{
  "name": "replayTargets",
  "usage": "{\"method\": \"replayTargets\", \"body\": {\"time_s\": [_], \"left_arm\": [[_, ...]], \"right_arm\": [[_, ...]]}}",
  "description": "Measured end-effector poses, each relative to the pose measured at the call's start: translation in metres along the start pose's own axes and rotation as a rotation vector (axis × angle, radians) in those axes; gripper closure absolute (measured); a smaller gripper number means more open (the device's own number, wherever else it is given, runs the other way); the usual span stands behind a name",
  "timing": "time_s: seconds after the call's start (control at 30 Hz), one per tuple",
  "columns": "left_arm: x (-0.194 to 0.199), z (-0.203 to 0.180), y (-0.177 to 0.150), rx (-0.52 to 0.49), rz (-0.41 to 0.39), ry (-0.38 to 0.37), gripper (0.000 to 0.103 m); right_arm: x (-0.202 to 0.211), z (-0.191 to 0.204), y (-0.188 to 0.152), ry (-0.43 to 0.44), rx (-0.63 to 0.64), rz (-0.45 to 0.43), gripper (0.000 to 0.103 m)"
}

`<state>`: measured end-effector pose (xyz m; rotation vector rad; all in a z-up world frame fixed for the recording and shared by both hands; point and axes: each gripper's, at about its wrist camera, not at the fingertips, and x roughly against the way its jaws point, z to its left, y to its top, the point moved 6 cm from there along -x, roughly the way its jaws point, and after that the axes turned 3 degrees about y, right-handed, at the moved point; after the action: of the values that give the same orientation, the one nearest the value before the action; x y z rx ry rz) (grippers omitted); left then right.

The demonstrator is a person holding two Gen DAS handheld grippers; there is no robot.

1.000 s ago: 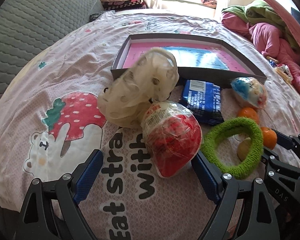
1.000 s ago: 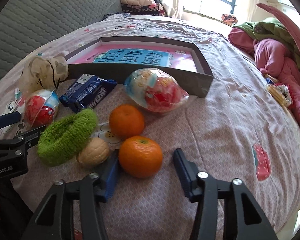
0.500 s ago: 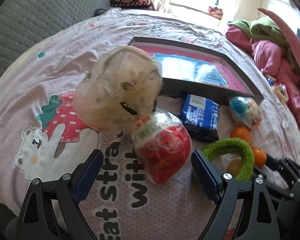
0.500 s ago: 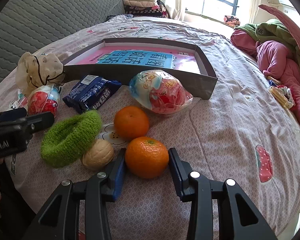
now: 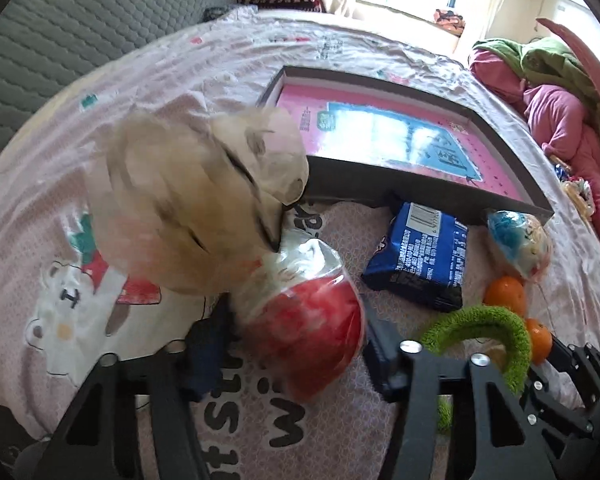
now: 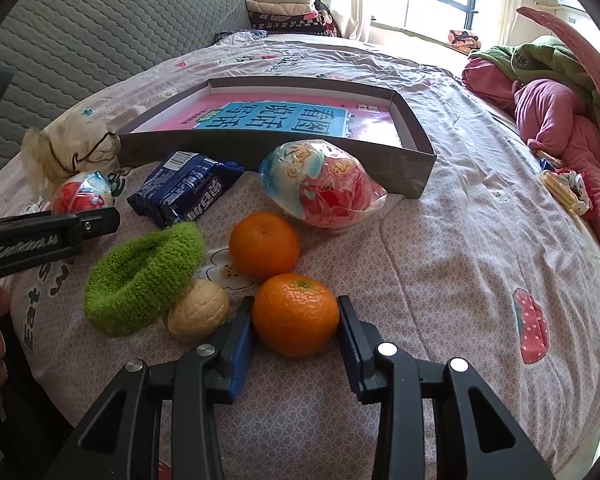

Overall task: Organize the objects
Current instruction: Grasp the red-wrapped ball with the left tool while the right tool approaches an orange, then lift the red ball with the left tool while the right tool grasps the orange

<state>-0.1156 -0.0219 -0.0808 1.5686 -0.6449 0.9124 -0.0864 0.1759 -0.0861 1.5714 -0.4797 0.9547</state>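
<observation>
My left gripper (image 5: 296,340) is shut on a red wrapped egg toy (image 5: 304,320), seen small in the right wrist view (image 6: 83,194). A beige plastic bag (image 5: 196,204) lies against it. My right gripper (image 6: 296,316) is shut on the near orange (image 6: 295,314). A second orange (image 6: 264,245), a walnut (image 6: 198,314) and a green knitted ring (image 6: 144,276) lie just left of it. A blue snack pack (image 6: 186,186) and a blue-pink wrapped egg toy (image 6: 320,184) lie in front of a shallow grey box (image 6: 284,156) with a pink and blue bottom.
Everything lies on a pink printed bed sheet (image 6: 460,248). Pink and green clothes (image 6: 556,120) are piled at the right. A grey quilted headboard (image 6: 100,36) is at the left, folded blankets (image 6: 284,12) and a window behind.
Both grippers have closed: the left one onto the red egg toy, the right one onto the near orange. The left gripper has moved forward toward the beige bag.
</observation>
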Motion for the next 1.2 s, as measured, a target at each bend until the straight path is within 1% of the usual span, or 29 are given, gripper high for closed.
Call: {"method": "replayTargets", "body": {"time_s": [0.07,0.17,0.27,0.37,0.57,0.73,0.9,1.07,1.2], "left_arm": [[-0.003,-0.001,0.000,-0.008,0.010,0.004,0.050],[0.001,0.001,0.000,0.002,0.001,-0.021,0.050],[0.005,0.001,-0.002,0.015,0.006,-0.072,0.050],[0.014,-0.003,-0.005,0.015,0.003,-0.141,0.050],[0.035,-0.019,-0.016,-0.041,-0.037,-0.221,0.050],[0.047,-0.031,-0.020,-0.084,-0.070,-0.253,0.050],[0.057,-0.038,-0.020,-0.121,-0.116,-0.252,0.050],[0.071,-0.040,-0.017,-0.148,-0.182,-0.238,0.050],[0.081,-0.042,-0.013,-0.174,-0.230,-0.211,0.050]], "right_arm": [[0.001,0.000,-0.001,0.004,-0.005,-0.001,0.064],[0.001,-0.001,-0.001,0.010,-0.016,-0.004,0.064],[0.002,-0.002,0.000,0.009,-0.022,-0.008,0.064],[0.003,-0.003,0.000,0.008,-0.033,-0.015,0.064],[0.008,-0.008,0.001,0.010,-0.059,-0.029,0.064],[0.015,-0.011,0.006,0.020,-0.076,-0.063,0.064],[0.025,-0.014,0.012,0.027,-0.081,-0.111,0.064],[0.034,-0.013,0.018,0.036,-0.079,-0.152,0.064],[0.039,-0.015,0.023,0.011,-0.066,-0.172,0.064]]}}
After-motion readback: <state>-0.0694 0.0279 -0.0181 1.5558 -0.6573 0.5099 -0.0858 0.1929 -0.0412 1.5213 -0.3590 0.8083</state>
